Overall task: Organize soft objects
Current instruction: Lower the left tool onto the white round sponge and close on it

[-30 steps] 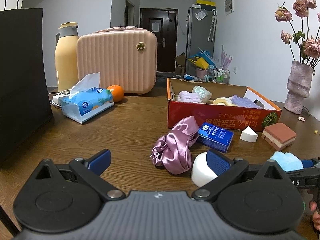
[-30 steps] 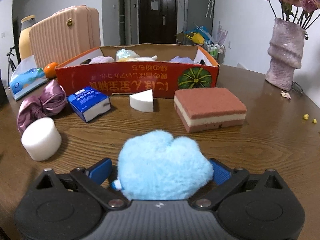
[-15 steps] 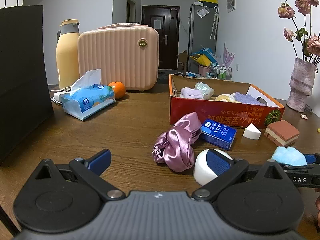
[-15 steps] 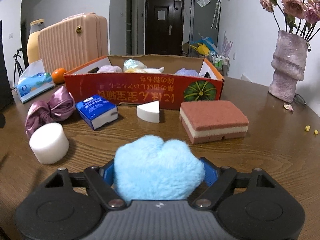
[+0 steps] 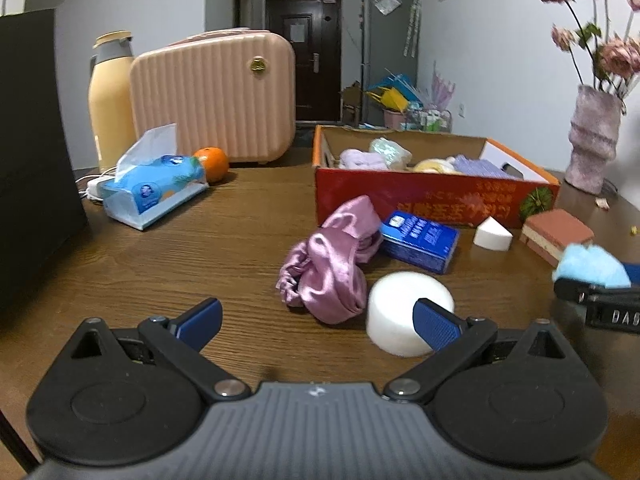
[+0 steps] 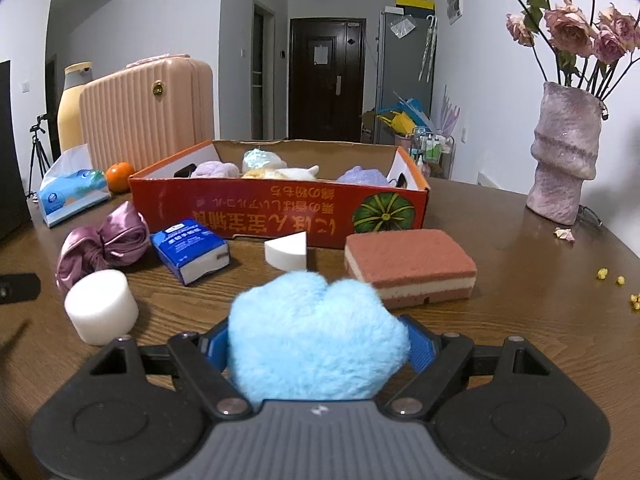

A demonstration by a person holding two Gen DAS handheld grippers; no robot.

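While I carry: my right gripper (image 6: 318, 354) squeezes the blue plush (image 6: 316, 336), just above the table (image 6: 540, 300).
Left gripper (image 5: 316, 318): open, empty.
Risk: plush slips short of the box (image 6: 280, 216).

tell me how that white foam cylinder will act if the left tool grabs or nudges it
The white foam cylinder looks like light, squashy foam, so it would probably dent under the pads rather than slip. It stands upright on its flat end, so a nudge would likely slide it. If tipped over, its round side could roll toward the purple scrunchie.
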